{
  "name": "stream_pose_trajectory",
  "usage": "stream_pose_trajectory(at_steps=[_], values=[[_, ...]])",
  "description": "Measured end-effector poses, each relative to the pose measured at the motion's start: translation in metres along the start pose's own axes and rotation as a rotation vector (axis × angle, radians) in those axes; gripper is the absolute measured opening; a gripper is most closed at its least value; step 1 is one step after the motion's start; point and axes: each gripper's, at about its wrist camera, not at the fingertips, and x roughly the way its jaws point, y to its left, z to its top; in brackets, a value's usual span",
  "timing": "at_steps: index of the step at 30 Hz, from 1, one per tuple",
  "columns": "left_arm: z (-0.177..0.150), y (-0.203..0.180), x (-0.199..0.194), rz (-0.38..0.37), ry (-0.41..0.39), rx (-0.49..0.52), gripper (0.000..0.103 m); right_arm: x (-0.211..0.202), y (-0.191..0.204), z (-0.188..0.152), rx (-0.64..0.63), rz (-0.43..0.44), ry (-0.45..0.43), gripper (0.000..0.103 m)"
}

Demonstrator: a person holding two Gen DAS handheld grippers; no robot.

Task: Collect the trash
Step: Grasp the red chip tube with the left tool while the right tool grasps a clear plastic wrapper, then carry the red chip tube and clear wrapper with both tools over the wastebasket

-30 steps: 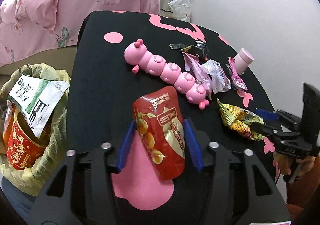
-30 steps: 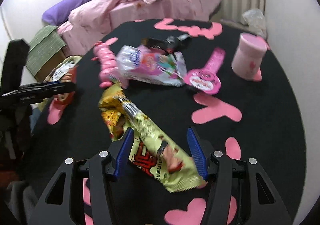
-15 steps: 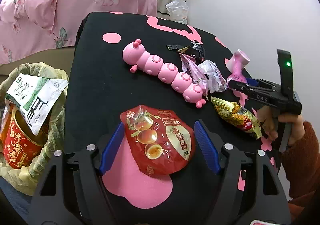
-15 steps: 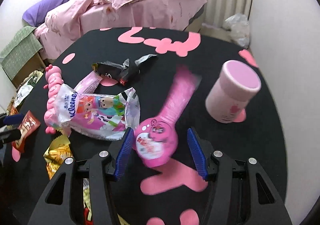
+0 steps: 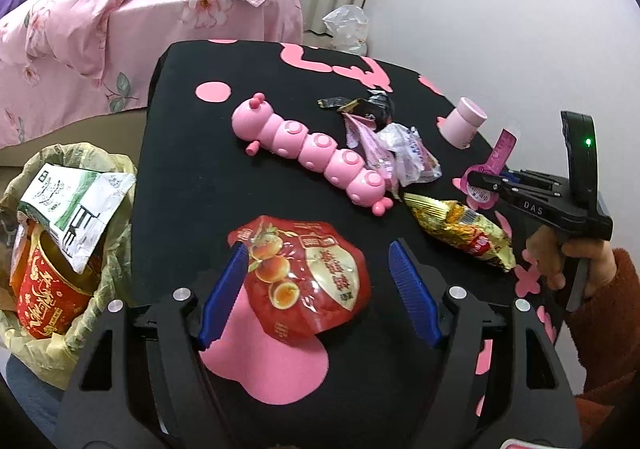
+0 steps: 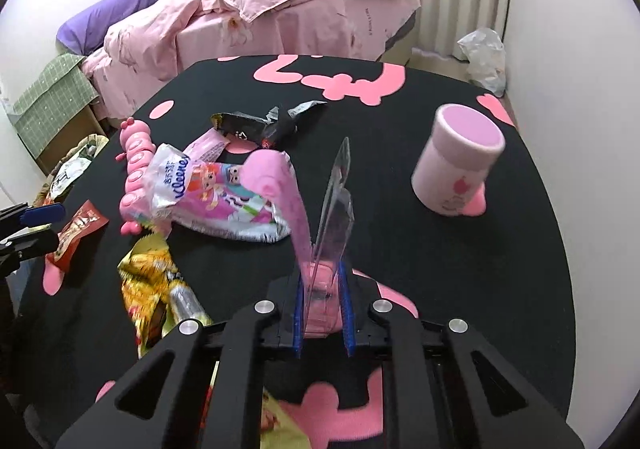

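A red snack pouch [image 5: 304, 281] lies flat on the black table [image 5: 192, 177] between the blue pads of my left gripper [image 5: 316, 261], which stands open and does not touch it. My right gripper [image 6: 322, 277] has its jaws closing on a pink blister pack [image 6: 280, 185]; the pads pinch its clear plastic end and the pack stands tipped up on edge. A yellow snack wrapper [image 6: 152, 269], a tissue packet [image 6: 208, 193] and a black wrapper [image 6: 256, 125] lie loose to the left. In the left wrist view the right gripper [image 5: 480, 179] is at the right edge.
A yellow-green trash bag [image 5: 112, 277] hangs off the table's left side with a red tub and a carton in it. A pink caterpillar toy [image 5: 312, 145] lies mid-table and a pink cup [image 6: 456, 165] stands far right. A pink bed is behind.
My left gripper opened and the red pouch dropped flat onto the table. My right gripper moved from the yellow wrapper to the pink blister pack and closed on it, tipping it upright.
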Motion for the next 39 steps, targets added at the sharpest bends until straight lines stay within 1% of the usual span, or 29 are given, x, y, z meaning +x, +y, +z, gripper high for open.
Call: stream_pose_trajectory(at_steps=[1,2,3,5,6,7,8,9,10,11,14,16,18,19,21,24,26,29,34,39], values=[[0.000,0.000,-0.001,-0.018,-0.001,-0.001,0.069,-0.003,-0.001,-0.002,0.004,-0.002,-0.004,0.016],[0.002,0.002,-0.004,-0.058,-0.004,-0.009,0.069,-0.008,-0.002,-0.005,0.014,-0.007,-0.011,0.016],[0.002,0.004,-0.006,-0.080,-0.008,-0.018,0.069,-0.011,-0.003,-0.006,0.022,-0.008,-0.015,0.016],[0.003,0.009,-0.011,-0.108,-0.023,-0.034,0.071,-0.018,-0.003,-0.009,0.032,-0.011,-0.030,0.016],[0.004,0.013,-0.012,-0.113,-0.028,-0.040,0.076,-0.022,-0.003,-0.011,0.030,-0.014,-0.038,0.016],[0.005,0.016,-0.013,-0.121,-0.023,-0.044,0.079,-0.025,-0.002,-0.013,0.027,-0.016,-0.044,0.016],[0.005,0.017,-0.011,-0.137,-0.005,-0.044,0.086,-0.028,0.000,-0.015,0.018,-0.022,-0.054,0.016],[0.005,0.017,-0.008,-0.147,0.016,-0.040,0.088,-0.030,0.001,-0.016,0.013,-0.025,-0.059,0.016],[0.005,0.017,-0.005,-0.151,0.038,-0.035,0.088,-0.031,0.002,-0.017,0.010,-0.027,-0.065,0.016],[0.003,0.015,-0.002,-0.136,0.057,-0.027,0.088,-0.033,0.002,-0.018,0.009,-0.025,-0.071,0.016],[-0.004,0.009,0.004,-0.059,0.086,-0.004,0.088,-0.037,0.003,-0.022,0.011,-0.029,-0.089,0.016],[-0.006,0.009,0.007,-0.008,0.088,-0.013,0.084,-0.039,0.005,-0.024,0.007,-0.031,-0.097,0.016],[-0.006,0.012,0.013,0.009,0.100,-0.029,0.074,-0.040,0.006,-0.026,0.007,-0.028,-0.103,0.016],[-0.006,0.014,0.012,0.015,0.088,-0.034,0.071,-0.042,0.007,-0.026,0.008,-0.025,-0.109,0.016],[-0.004,0.018,0.011,0.042,0.090,-0.062,0.050,-0.046,0.009,-0.026,0.008,-0.024,-0.121,0.016],[-0.005,0.022,0.006,0.010,0.084,-0.084,0.035,-0.055,0.014,-0.025,-0.010,-0.029,-0.145,0.016],[-0.007,0.020,-0.001,0.014,0.069,-0.071,0.028,-0.063,0.018,-0.024,-0.021,-0.026,-0.162,0.016],[-0.008,0.017,-0.012,0.012,0.043,-0.063,0.027,-0.072,0.023,-0.022,-0.026,-0.012,-0.184,0.016],[-0.007,0.018,-0.036,0.041,-0.023,-0.056,0.027,-0.087,0.042,-0.014,-0.063,0.024,-0.217,0.016],[-0.009,0.036,-0.065,0.071,-0.080,-0.091,0.027,-0.098,0.070,0.002,-0.112,0.077,-0.248,0.016]])
